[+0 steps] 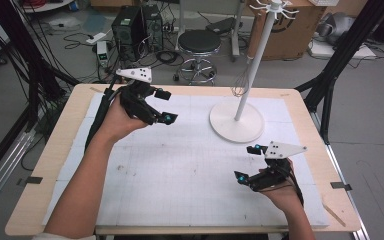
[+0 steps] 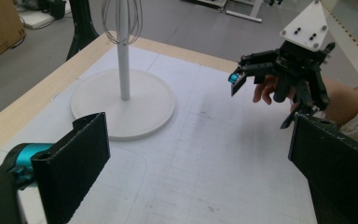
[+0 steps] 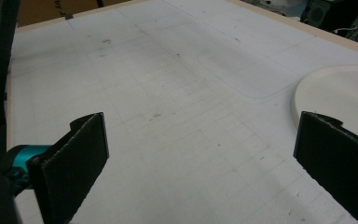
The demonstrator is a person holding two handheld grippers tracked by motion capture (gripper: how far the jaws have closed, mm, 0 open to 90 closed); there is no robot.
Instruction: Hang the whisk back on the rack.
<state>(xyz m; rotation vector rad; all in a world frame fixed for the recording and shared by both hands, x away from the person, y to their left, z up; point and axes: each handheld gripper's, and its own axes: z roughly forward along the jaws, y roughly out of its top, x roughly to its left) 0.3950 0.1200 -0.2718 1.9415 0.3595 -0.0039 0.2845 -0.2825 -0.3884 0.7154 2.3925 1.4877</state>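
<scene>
We hold the left gripper (image 1: 165,106) above the far left part of the white gridded mat (image 1: 180,165), at about ten o'clock from the mat's middle, with its jaws spread wide and nothing between them. In the left gripper view those two black jaws stand far apart over bare mat, and they point toward the white stand (image 2: 122,95).

The stand sits at about one o'clock from the mat's middle: a round flat base (image 1: 236,122) with a thin upright pole (image 1: 252,65) that carries short hooks at its top. A wire whisk (image 1: 239,84) hangs beside the pole, clear of the table; in the left gripper view its loops (image 2: 121,21) show around the upper pole. Neither of our grippers touches the stand or the whisk.

We hold the right gripper (image 1: 247,163) low at about four o'clock, just nearer to us than the base. Its jaws are also wide apart and hold nothing. In the right gripper view the edge of the base (image 3: 335,91) lies at about two o'clock, just beyond the right-hand jaw.
</scene>
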